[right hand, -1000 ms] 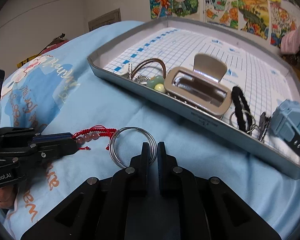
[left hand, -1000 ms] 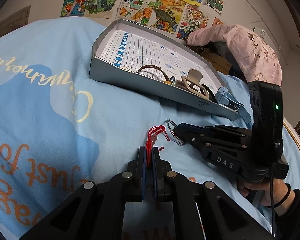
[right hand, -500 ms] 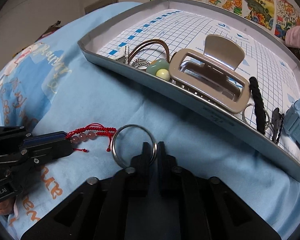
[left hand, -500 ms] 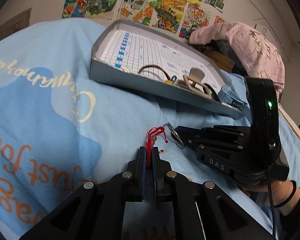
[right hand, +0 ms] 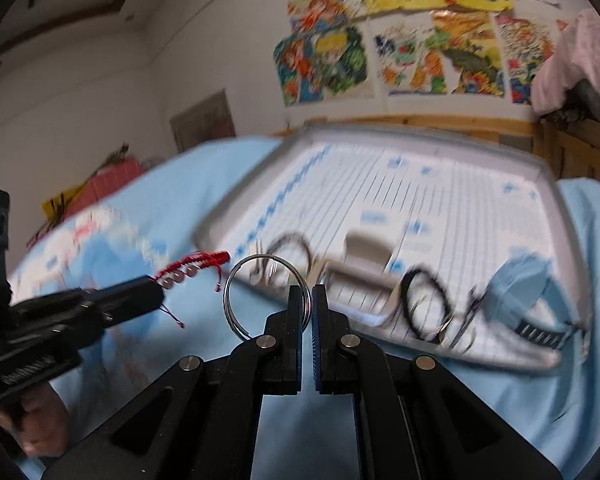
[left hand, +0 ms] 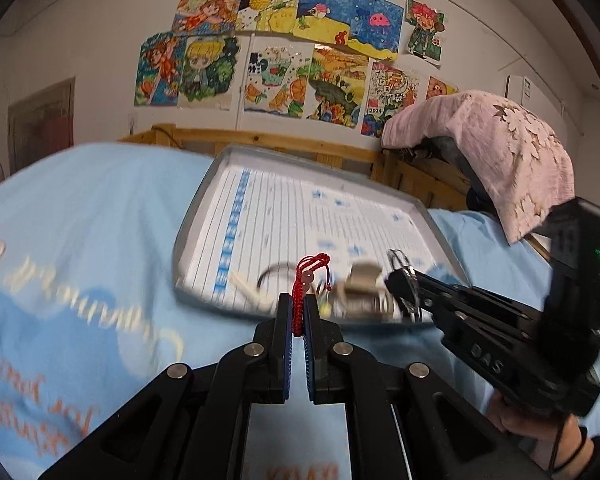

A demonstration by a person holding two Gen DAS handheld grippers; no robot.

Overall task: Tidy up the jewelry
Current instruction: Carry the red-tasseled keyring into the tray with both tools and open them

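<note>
My left gripper (left hand: 299, 316) is pinching the red cord bracelet (left hand: 306, 280), held in the air in front of the gray tray (left hand: 192, 216). My right gripper (right hand: 311, 300) is clamped on the silver bangle (right hand: 236, 300), also clear of the blue bedsheet (right hand: 500, 392), just short of the tray's near rim.
</note>
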